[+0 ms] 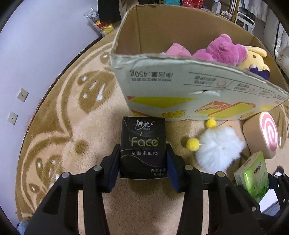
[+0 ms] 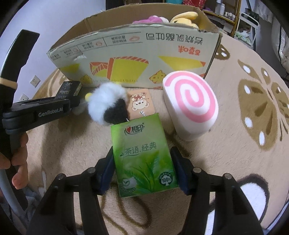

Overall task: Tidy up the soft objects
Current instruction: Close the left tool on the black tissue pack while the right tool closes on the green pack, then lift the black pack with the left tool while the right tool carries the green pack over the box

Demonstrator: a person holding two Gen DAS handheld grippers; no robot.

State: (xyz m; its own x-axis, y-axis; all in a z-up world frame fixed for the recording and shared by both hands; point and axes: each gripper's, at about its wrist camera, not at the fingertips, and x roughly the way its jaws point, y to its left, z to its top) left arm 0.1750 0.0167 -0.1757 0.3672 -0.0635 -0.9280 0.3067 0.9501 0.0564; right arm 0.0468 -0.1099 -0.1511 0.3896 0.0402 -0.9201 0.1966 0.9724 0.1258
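My left gripper (image 1: 143, 160) is shut on a black tissue pack (image 1: 143, 144) just above the carpet, in front of the cardboard box (image 1: 180, 85). My right gripper (image 2: 143, 168) is shut on a green tissue pack (image 2: 143, 157). The box holds a pink plush toy (image 1: 222, 49), a yellow plush toy (image 1: 252, 59) and something pink (image 1: 178, 49). A white fluffy toy with yellow pompoms (image 1: 218, 148) and a pink-swirl roll cushion (image 2: 191, 104) lie on the carpet before the box. The left gripper (image 2: 59, 104) with the black pack (image 2: 67, 89) shows in the right wrist view.
A beige patterned carpet (image 1: 75, 126) covers the floor. A small card with a bear picture (image 2: 141, 104) lies beside the fluffy toy (image 2: 106, 104). A wall with sockets (image 1: 22, 94) is on the left. Shelves and clutter (image 1: 243, 16) stand behind the box.
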